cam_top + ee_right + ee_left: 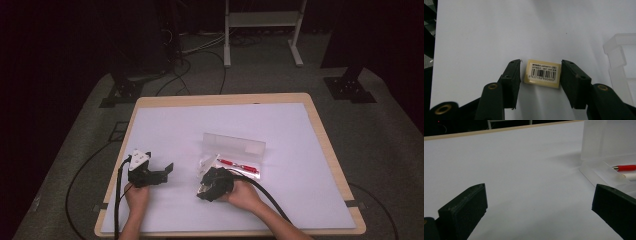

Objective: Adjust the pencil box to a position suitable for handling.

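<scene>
A small cream eraser (pixel 542 73) with a barcode label lies flat on the white mat (pixel 295 150). My right gripper (pixel 540 72) points down over it with a jaw on either side. The right pad looks to be at the eraser's edge, while a small gap shows at the left pad. In the high view the right gripper (pixel 206 186) sits just in front of a clear plastic pencil case (pixel 235 145). The case stands open, with a red pen (pixel 239 165) and a white stick (pixel 630 176) in its tray. My left gripper (pixel 166 174) rests on the mat to the left, open and with nothing between its jaws.
The mat covers a wooden table (pixel 322 135) whose rim shows all around. Black cables trail from both grippers over the front edge. Bare mat lies behind and to the right of the case (pixel 609 140). A white frame (pixel 262 20) and dark stands are on the floor beyond.
</scene>
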The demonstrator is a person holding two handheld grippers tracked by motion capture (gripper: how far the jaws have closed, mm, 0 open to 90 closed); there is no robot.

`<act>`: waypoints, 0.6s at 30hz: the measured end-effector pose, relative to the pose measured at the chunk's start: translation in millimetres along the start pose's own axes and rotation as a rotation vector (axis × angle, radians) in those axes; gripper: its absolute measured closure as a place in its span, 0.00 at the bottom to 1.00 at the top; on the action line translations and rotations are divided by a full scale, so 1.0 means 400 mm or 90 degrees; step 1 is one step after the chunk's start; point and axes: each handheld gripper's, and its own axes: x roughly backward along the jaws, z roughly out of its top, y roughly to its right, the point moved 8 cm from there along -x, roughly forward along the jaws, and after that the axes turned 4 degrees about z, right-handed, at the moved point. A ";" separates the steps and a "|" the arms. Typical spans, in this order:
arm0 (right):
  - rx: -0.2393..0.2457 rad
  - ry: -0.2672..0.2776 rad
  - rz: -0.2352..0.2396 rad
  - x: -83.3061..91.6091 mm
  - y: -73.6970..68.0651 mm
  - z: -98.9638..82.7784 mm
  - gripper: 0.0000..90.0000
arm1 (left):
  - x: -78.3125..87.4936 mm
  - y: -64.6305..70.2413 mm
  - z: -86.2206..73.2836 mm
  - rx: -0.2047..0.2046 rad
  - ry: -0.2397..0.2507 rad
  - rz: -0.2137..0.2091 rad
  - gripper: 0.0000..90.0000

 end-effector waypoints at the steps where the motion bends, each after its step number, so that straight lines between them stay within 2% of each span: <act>1: -0.001 0.000 0.002 0.000 0.000 -0.001 0.61 | 0.000 0.000 0.000 0.000 0.000 0.000 0.00; 4: 0.000 0.002 0.002 0.002 0.003 -0.001 0.64 | 0.000 0.000 0.000 0.001 0.000 0.000 0.00; 10: -0.003 0.005 0.018 0.006 0.001 0.000 0.64 | 0.000 0.000 0.000 0.001 -0.001 0.000 0.00; 18: -0.003 0.003 0.022 0.020 0.012 0.002 0.64 | 0.000 0.000 0.000 0.000 0.000 0.000 0.00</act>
